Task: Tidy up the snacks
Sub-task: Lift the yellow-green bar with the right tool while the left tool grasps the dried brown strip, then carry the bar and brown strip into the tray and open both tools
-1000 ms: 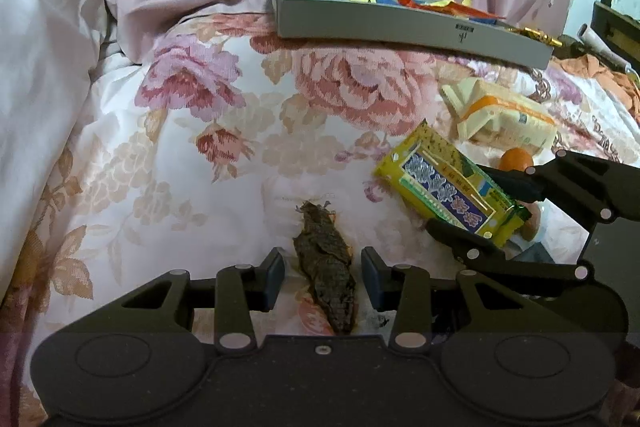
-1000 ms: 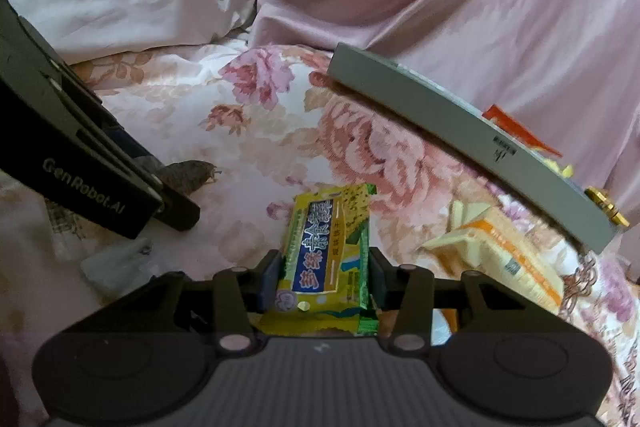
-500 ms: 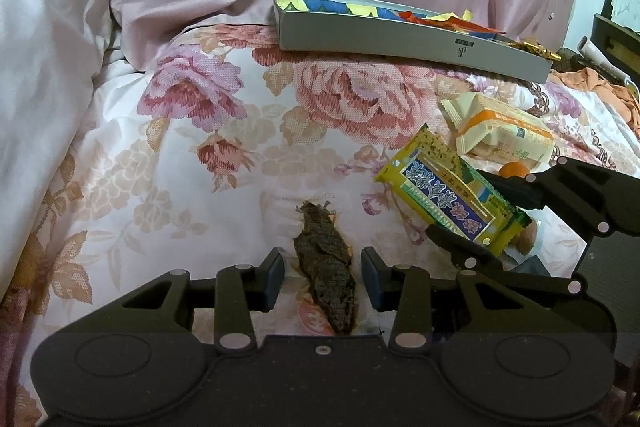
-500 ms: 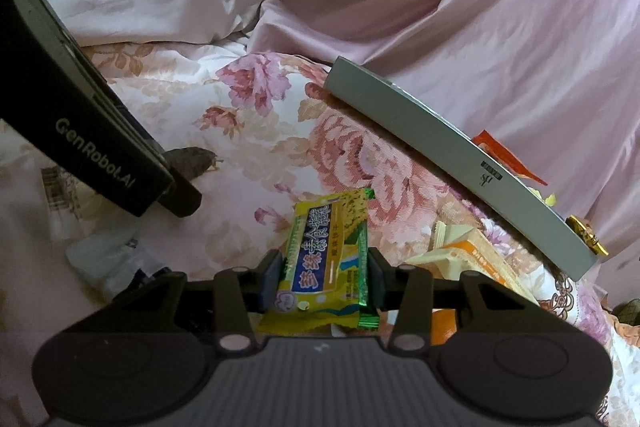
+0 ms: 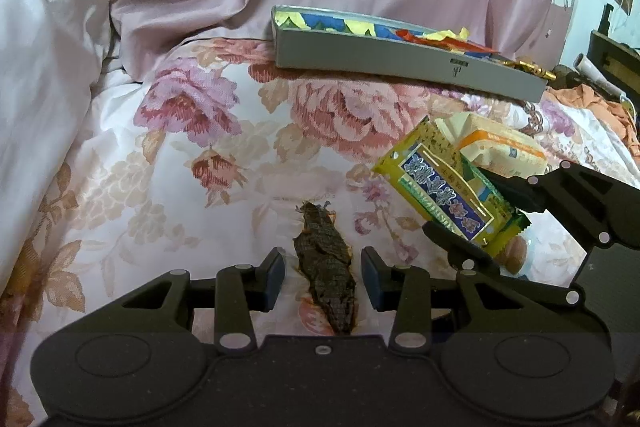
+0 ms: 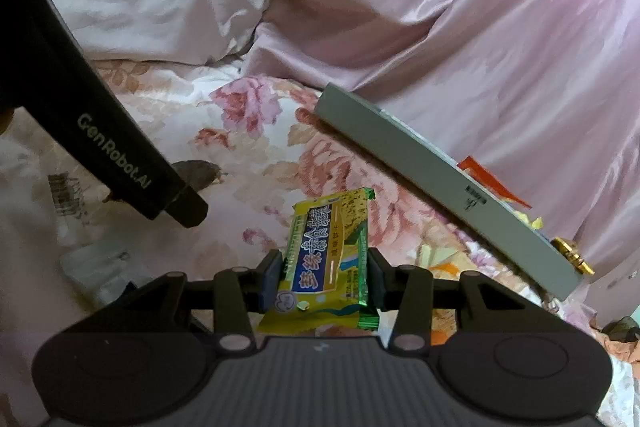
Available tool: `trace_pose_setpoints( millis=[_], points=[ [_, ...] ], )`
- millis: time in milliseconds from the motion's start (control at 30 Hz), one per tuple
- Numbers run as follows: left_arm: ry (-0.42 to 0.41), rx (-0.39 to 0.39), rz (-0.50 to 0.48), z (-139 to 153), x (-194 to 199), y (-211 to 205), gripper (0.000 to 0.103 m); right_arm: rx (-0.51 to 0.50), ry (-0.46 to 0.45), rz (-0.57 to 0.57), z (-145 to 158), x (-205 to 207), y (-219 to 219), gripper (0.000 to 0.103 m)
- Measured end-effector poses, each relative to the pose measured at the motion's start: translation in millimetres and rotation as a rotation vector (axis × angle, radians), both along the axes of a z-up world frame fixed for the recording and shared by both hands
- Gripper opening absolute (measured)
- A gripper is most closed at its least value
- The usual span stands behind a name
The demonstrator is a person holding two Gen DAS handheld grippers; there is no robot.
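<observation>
Glossy yellow foil with blue lettering and a green crimped edge wraps the flat snack packet [image 6: 326, 263], which sits clamped between the two pads of the right gripper [image 6: 323, 281], lifted off the bed and tilted up toward the tray. Soft floral bedspread [image 5: 192, 163] covers the surface, with smooth pink satin sheet [image 6: 460, 27] bunched behind it. At the far edge lies a long, shallow grey tray [image 5: 400, 57] with straight walls, already holding crinkled yellow, blue and orange wrappers. Only the left wrist view shows the tray's contents; the right wrist view sees mostly its plain outer wall and an orange wrapper tip above it. The left view also shows the dark, rough, scaly-textured dried snack piece [image 5: 326, 267] lying on the bedspread between the pads of the left gripper [image 5: 323, 277], whose jaws stand apart with a gap on each side, touching nothing. A pale cream and orange soft pack [image 5: 496, 143] rests near the tray, just behind the held packet. In the right view the left gripper appears as a black bar lettered GenRobot.AI, hiding most of the dried piece.
</observation>
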State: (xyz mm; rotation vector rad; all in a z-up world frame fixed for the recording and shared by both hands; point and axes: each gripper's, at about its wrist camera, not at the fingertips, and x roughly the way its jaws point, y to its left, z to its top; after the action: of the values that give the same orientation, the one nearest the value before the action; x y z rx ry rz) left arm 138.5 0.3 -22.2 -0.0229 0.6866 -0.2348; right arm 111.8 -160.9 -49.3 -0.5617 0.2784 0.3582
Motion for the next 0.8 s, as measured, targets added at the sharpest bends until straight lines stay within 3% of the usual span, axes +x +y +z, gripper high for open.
trace_pose_setpoints(
  millis=[400,800],
  points=[
    [-0.116,-0.062,0.039,42.8,31.1,-7.2,0.043,0.033,-0.110,-0.044,22.2,11.6,-13.8,0.049],
    [-0.251,-0.175,0.065,106.2,146.1,-34.5,0.044,0.163,-0.191,-0.093,78.5,79.8,-39.5,0.049]
  ],
)
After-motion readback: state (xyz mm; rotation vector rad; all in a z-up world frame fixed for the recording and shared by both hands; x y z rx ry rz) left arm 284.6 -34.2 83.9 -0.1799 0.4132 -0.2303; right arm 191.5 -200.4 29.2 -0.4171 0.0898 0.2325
